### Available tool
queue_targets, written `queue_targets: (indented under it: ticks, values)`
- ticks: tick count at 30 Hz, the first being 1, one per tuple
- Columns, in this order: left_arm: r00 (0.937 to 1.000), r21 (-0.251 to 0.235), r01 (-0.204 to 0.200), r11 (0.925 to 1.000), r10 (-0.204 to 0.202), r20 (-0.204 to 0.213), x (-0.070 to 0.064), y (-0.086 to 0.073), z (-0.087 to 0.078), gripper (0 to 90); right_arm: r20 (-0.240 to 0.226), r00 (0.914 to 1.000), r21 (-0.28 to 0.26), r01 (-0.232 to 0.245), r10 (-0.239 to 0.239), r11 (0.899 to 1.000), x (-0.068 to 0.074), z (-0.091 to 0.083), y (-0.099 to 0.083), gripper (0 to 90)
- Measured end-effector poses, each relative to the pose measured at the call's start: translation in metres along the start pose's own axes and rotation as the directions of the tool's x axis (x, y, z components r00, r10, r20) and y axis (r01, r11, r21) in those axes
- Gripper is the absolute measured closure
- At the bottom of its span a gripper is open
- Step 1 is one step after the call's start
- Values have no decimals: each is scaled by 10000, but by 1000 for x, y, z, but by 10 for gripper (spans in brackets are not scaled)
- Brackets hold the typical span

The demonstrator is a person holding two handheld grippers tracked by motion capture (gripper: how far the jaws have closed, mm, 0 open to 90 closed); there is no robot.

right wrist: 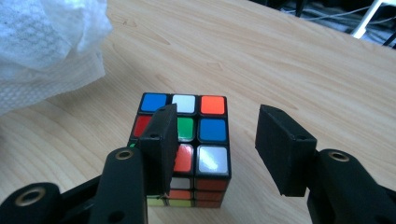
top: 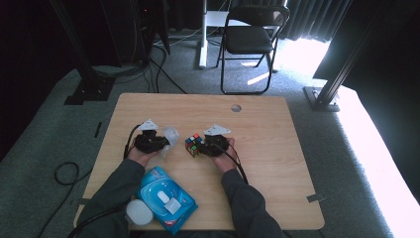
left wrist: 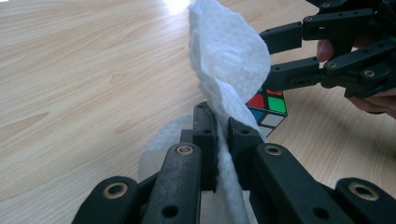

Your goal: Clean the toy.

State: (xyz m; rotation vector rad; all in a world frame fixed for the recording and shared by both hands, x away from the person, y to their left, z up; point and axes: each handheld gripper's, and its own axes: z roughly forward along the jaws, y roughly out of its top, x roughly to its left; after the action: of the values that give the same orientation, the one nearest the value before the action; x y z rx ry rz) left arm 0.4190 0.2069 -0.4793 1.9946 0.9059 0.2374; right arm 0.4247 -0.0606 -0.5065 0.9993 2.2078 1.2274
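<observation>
My left tongs point(left wrist: 222, 133) were clamped on a white wipe point(left wrist: 229, 60), held just beside the puzzle cube point(right wrist: 184, 140) on the bench point(top: 267, 129); my right tongs point(right wrist: 217, 144) hung open over it.

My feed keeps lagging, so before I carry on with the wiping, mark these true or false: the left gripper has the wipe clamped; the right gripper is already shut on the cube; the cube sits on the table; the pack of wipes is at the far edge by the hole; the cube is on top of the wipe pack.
1. The left gripper has the wipe clamped. True: its jaws are shut on the white sheet.
2. The right gripper is shut on the cube. False: its jaws stand open, above the cube.
3. The cube sits on the table. True.
4. The pack of wipes is at the far edge by the hole. False: it lies at the near edge, by the left forearm.
5. The cube is on the wipe pack. False: it stands on bare wood.
</observation>
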Motion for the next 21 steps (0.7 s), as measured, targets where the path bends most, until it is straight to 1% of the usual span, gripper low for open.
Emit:
queue_targets:
  ticks: [2,4,5,8,13,16,17,18,21]
  values:
    - [10000,-11,8,10000,-8,9,0,0,0,846,139,9997,-79,-204,205,9998,-2,1,1,497]
    - [10000,-30,31,10000,-31,11,0,0,-1,846,320,9987,22,-409,408,9992,-4,3,1,501]
    - [10000,-31,28,10000,-28,7,0,0,-1,846,260,9982,46,-542,540,9985,-6,3,1,502]
    - [10000,-18,18,10000,-18,3,0,0,0,846,149,9976,253,-683,679,9973,-9,3,1,503]
    - [10000,-31,11,10000,-11,12,-1,0,0,846,-177,9928,291,-1177,1183,9926,-11,2,0,568]
    - [10000,-33,17,10000,-17,14,-1,0,0,846,-483,9847,347,-1660,1675,9855,-14,2,-1,601]
    - [10000,-28,17,10000,-17,22,-1,0,0,846,-594,9801,373,-1875,1895,9815,-15,3,-2,606]
    - [10000,-18,12,10000,-12,14,-1,0,0,846,-727,9713,415,-2241,2266,9737,-17,3,-3,607]
    - [10000,-41,17,10000,-17,13,-1,0,0,846,-1052,9547,480,-2747,2783,9603,-21,3,-4,641]
